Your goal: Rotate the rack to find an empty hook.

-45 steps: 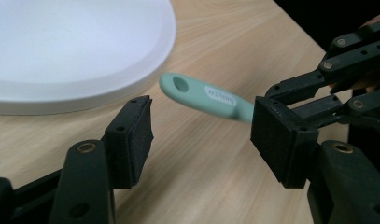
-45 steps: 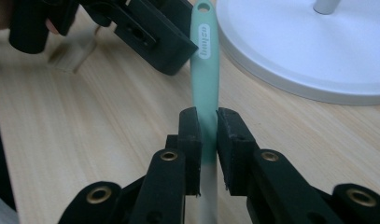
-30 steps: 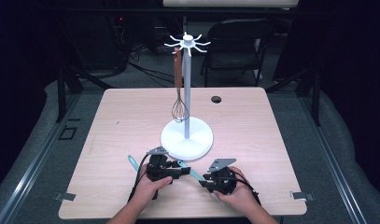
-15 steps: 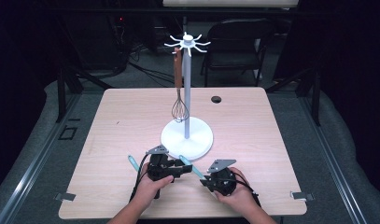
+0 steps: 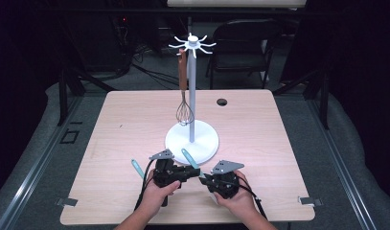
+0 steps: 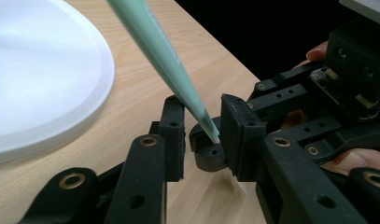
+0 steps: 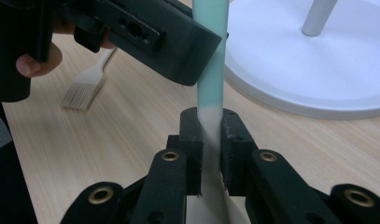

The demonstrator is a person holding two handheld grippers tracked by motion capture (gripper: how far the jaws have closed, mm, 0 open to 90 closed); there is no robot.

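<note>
A person sits at a pale wood-grain table [image 5: 125, 124] and works with two black grippers close to the middle of its near edge. Between them is a slim utensil [image 5: 190, 158] with a smooth mint-green handle that tapers into a pale, slightly see-through neck. It leans up and away toward the table's far edge, lifted clear of the wood.

The right gripper [image 7: 210, 135] has just closed in, and its padded jaws now pinch the pale neck narrowly from both sides. This steadies the low end so the handle stands free.

The left gripper [image 6: 201, 135] comes in from the opposite side. Its jaws have just been closing and bracket the green handle right above that pinch. A little gap still shows on at least one side, so it looks like a handover grip not yet tight.

Just beyond the grippers stands a white rack [image 5: 191, 141], with a round, glossy disc base, a thin grey pole and a crown of short hooks. A wire whisk [image 5: 184, 112] with a brown wooden handle hangs from one hook, probably where the utensil is headed.

A flat pastry brush [image 7: 85, 88] with pale bristles lies on the table toward its left edge, beside the left hand
</note>
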